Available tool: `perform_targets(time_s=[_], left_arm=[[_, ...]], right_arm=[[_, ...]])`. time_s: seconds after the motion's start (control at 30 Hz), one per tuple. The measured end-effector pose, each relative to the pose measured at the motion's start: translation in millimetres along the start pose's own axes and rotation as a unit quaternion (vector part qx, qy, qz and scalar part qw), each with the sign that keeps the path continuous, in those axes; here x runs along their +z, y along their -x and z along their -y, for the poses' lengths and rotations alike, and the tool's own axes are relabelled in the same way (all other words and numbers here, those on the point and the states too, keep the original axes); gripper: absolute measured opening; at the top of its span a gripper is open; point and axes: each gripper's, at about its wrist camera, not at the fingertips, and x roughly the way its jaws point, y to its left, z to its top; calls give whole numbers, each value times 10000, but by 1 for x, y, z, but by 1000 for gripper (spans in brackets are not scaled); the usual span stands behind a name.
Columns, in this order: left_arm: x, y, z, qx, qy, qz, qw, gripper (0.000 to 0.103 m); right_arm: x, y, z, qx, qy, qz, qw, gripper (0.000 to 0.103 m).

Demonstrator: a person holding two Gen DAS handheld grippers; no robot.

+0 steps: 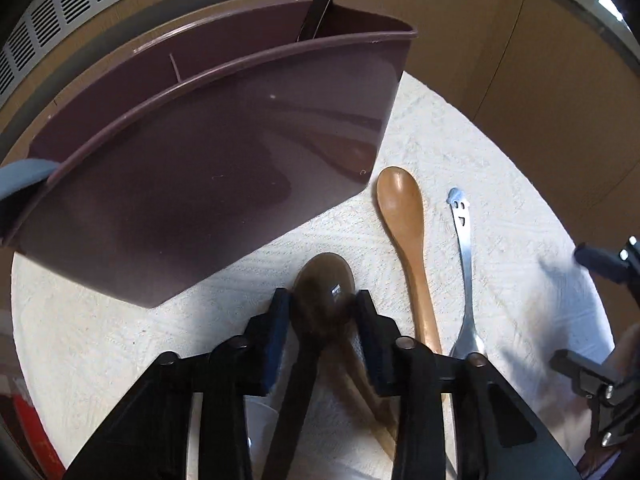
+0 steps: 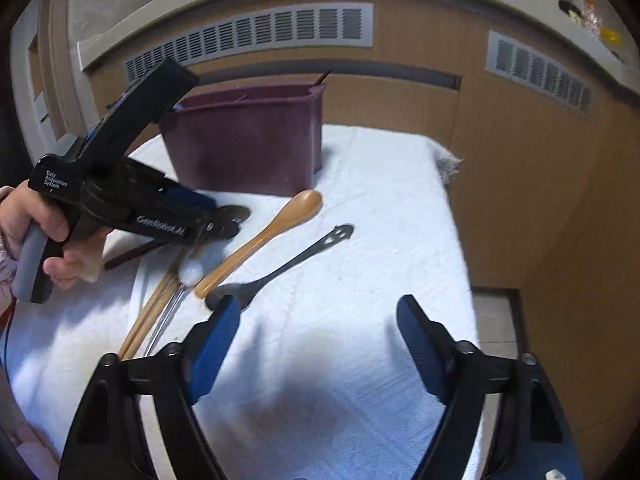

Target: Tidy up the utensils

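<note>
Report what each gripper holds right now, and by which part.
The left gripper has its pads at the bowl of the dark brown spoon, where it narrows to the handle; a firm grip cannot be told. The right gripper is open, holding nothing.

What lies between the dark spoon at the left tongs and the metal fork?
The light wooden spoon lies between the dark spoon and the metal fork; the left wrist view shows it.

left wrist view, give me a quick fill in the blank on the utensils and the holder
1. The left gripper has its jaws around the bowl of a dark ___.
2. The wooden spoon lies between the dark spoon and the metal ___.
3. The utensil holder is ___ in colour.
4. The right gripper holds ___.

Missing words: spoon; fork; maroon; nothing
</note>
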Motion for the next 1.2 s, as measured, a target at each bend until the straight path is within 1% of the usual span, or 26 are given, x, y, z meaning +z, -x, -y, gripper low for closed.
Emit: perform_targets(time_s=[0.03,0.07,0.13,0.2,0.23,0.27,0.3,0.33,0.4,0.47,0.53,0.6,0.67,0.73,0.83,0.93,1.0,1.1,1.2], left_arm=[[-4,2,-2,0,88,40,10000,34],[-9,7,-5,-1,188,104,9998,34],[-24,23,-15,-35,525,354,9980,34],[-40,47,-26,-41,904,722,9933,34],[-49,62,-32,-18,1121,974,9889,34],[-58,74,-36,17,1292,1187,9845,34],[-69,90,-41,87,1509,1470,9775,34],[-76,99,-43,98,1638,1626,9730,34],[-93,118,-51,41,1918,1898,9629,34],[-103,129,-58,13,2060,2060,9566,34],[-109,139,-66,-11,2190,2209,9504,34],[-113,146,-70,-16,2273,2310,9460,34],[-111,148,-73,-45,2321,2361,9436,34],[-116,152,-74,-110,2371,2392,9415,34],[-117,153,-74,-183,2392,2442,9396,34],[-119,154,-71,-199,2397,2465,9388,34],[-120,155,-70,-196,2394,2480,9385,34],[-122,161,-66,-170,2350,2510,9389,34],[-122,169,-62,-157,2303,2556,9388,34]], right_arm=[[0,-1,-2,44,28,-52,10000,62],[0,-1,-5,77,71,-74,9999,58],[1,-1,-13,89,157,-37,9998,57],[3,0,-22,178,256,-7,9995,56],[6,-1,-28,276,288,-26,9992,51],[9,-2,-33,393,288,-57,9988,44],[12,-6,-38,518,264,-113,9982,41],[16,-11,-42,642,236,-178,9975,37],[19,-21,-51,850,201,-302,9957,34],[22,-32,-61,952,172,-427,9944,26],[25,-43,-69,950,158,-570,9937,21],[26,-52,-72,817,122,-681,9943,20],[27,-56,-77,609,200,-671,9957,16],[29,-57,-84,491,325,-705,9958,16],[32,-63,-88,541,449,-770,9945,19],[36,-64,-88,519,503,-766,9944,19],[39,-62,-86,592,488,-769,9941,19],[40,-46,-78,719,326,-553,9953,19],[43,-17,-66,720,178,-174,9971,18]])
